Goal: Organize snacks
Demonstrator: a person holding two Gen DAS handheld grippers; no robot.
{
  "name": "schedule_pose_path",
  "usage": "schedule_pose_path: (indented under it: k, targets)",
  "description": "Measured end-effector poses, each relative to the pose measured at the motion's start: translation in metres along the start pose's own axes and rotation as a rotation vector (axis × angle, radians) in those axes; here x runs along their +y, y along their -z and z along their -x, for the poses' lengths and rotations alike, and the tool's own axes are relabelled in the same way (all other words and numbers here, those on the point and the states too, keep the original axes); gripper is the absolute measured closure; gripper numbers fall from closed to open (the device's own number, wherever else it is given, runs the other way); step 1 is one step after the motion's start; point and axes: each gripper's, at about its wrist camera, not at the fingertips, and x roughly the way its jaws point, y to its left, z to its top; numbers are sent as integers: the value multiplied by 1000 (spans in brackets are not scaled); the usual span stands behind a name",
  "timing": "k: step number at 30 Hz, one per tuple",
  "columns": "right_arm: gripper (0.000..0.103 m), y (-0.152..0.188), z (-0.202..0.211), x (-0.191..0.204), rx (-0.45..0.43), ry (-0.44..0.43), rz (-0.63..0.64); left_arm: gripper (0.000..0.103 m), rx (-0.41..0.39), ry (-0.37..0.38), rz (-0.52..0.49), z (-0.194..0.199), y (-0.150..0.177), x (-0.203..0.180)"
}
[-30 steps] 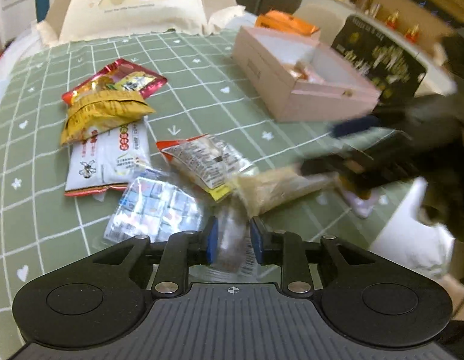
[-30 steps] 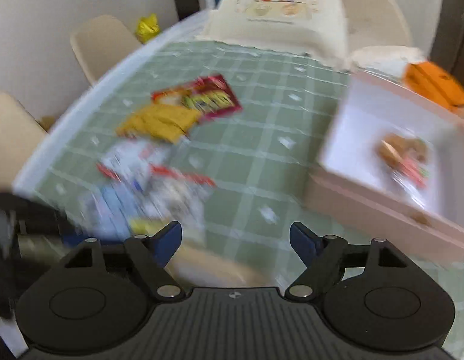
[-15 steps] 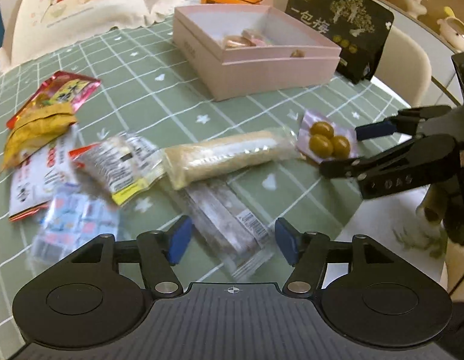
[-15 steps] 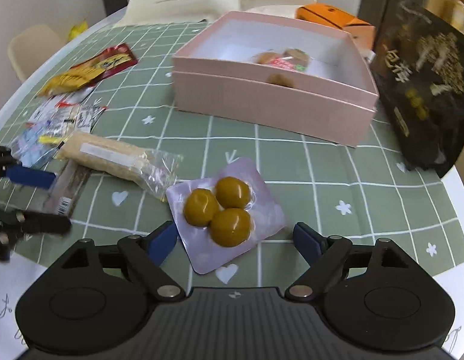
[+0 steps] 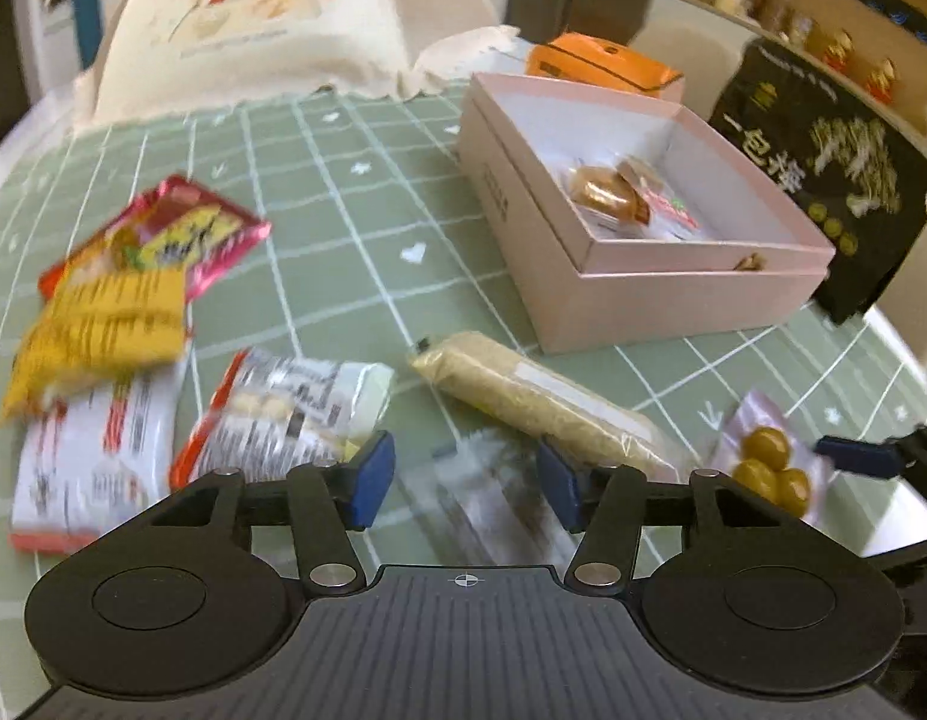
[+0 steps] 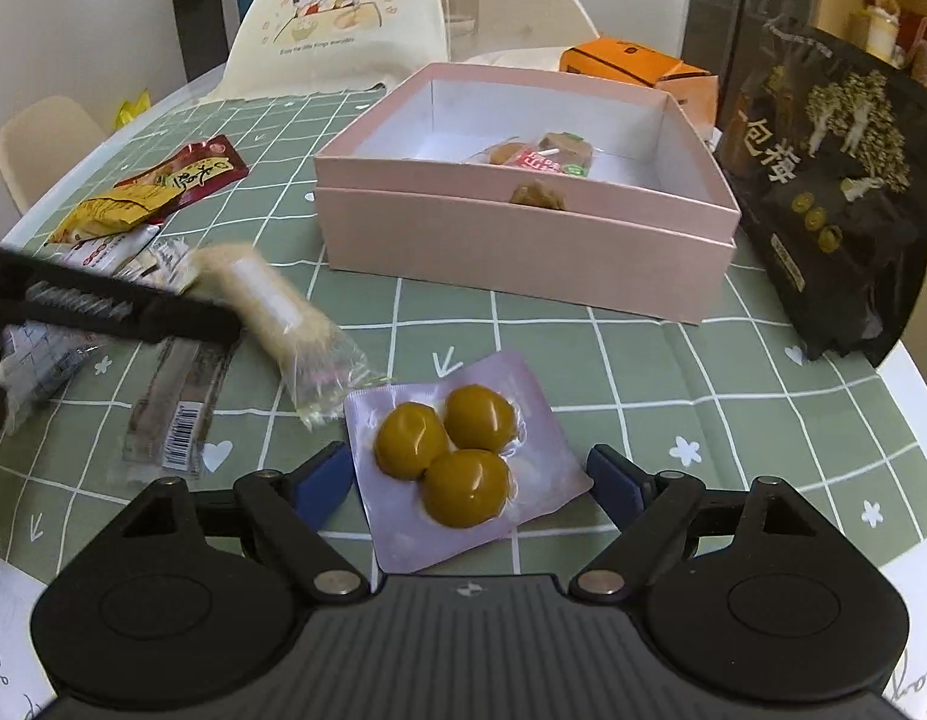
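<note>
My right gripper is open, one pad on each side of a purple packet holding three olive-green balls, and neither pad touches it. The packet lies flat on the green checked cloth in front of the pink box. My left gripper hangs over a dark bar in a clear wrapper; its jaws are closing with the bar between them, the pads off it. A beige roll snack lies just beyond. The purple packet shows at the right of the left wrist view, beside a right fingertip.
The pink box holds a few wrapped snacks. Red, yellow and white packets lie on the left, with a white-and-red packet near my left gripper. A black bag, an orange box and a food cover stand behind.
My left gripper let go of the clear-wrapped bar, opened wide, then narrowed a little while its view swung. My right gripper came down over the purple packet and has held there.
</note>
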Motion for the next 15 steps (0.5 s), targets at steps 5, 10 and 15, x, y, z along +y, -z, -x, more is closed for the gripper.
schedule_pose_path:
  k: [5,10,15]
  targets:
    - [18,6,5,-5,-1,7,6,54,28,99,-139,17,20,-13]
    - [5,19,11,-23,-7,-2,-19,50,41,170,-195,45,57,-28]
    - [0,24,12,-26,-14,10,-20,53,92,119,-122,64,68,-24]
